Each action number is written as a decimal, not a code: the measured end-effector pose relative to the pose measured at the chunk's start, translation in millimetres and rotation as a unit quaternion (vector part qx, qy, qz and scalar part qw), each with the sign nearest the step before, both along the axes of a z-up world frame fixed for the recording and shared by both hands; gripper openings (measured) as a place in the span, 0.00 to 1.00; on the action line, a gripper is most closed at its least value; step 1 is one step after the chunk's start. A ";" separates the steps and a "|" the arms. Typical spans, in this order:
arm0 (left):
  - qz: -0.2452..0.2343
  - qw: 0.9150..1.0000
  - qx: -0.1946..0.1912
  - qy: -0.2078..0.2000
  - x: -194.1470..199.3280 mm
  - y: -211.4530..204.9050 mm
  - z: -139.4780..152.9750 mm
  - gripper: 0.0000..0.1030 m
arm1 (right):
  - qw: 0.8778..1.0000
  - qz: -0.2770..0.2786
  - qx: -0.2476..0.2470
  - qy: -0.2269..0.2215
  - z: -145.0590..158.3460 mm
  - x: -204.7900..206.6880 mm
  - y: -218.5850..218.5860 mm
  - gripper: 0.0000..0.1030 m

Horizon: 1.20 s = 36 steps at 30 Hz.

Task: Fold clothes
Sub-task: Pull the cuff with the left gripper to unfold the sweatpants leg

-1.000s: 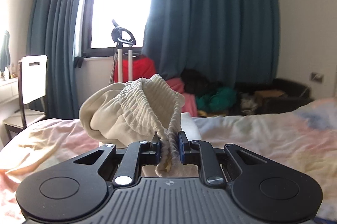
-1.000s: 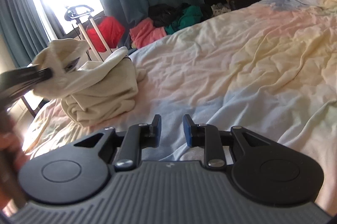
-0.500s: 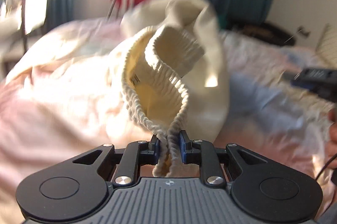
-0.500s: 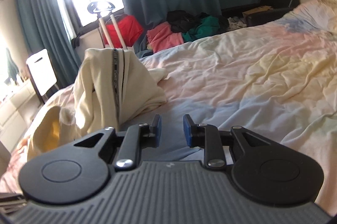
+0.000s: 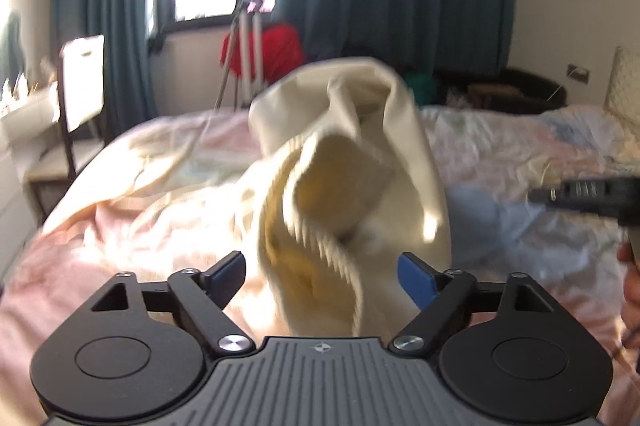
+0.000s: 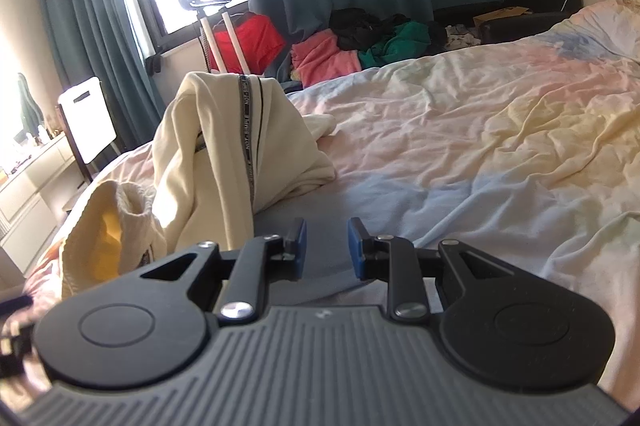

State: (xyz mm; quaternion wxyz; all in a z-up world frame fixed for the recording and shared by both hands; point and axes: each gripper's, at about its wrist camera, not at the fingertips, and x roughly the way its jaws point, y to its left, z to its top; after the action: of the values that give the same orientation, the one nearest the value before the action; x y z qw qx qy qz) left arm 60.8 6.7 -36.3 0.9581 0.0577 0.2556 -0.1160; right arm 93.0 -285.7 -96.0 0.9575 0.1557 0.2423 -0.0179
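Cream garment heaped on the pastel bed, both grippers empty.

The bed (image 6: 480, 130) is lying rumpled under the cream garment (image 6: 224, 154), which is standing in a heap, motion-blurred in the left view. The left gripper (image 5: 322, 276) is gaping wide around its ribbed hem, gripping nothing. The right gripper (image 6: 326, 246) is hovering beside it, jaws parted narrowly, empty.
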 end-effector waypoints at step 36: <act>0.218 0.905 -0.345 0.119 106.1 144.7 -41.0 0.16 | 0.992 0.059 0.053 0.093 -34.9 27.4 16.9 0.70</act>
State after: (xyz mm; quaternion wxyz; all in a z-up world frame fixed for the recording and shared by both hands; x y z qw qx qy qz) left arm 166.9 151.4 -77.3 0.8817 -0.3483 0.3182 0.0087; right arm 120.3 -268.8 -130.9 0.9206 0.1894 0.3396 0.0375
